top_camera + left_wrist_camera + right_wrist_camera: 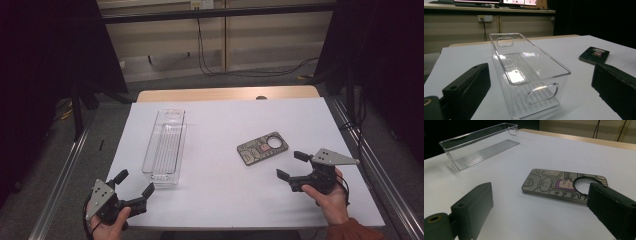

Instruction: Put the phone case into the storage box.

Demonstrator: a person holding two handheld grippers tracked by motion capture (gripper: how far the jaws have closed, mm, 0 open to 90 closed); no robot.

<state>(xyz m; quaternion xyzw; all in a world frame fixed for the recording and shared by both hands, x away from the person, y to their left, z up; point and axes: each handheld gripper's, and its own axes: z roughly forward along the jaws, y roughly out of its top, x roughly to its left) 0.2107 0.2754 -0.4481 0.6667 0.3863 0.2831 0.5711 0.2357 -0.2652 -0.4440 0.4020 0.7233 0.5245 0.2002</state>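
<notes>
High view: a clear plastic bin point(165, 147) lies lengthwise on the left half of the white tabletop point(220, 200), and a patterned phone case point(262, 148) lies flat to the right of centre. The left tool point(134, 183) hovers at the near edge just short of the bin's near end, jaws spread wide and empty. The right tool point(291, 164) sits just beside the case's near right side, also wide and empty.

Left gripper view: the bin point(529, 72) stands straight ahead between the jaws, its near handle cutout facing the camera; the case point(594, 55) lies farther off to the right.

Right gripper view: the case point(564, 185) lies just ahead, its ringed end by one jaw. This looks like the approach; next, the right tool likely must close over the case's edges before carrying it to the bin point(480, 143).
</notes>
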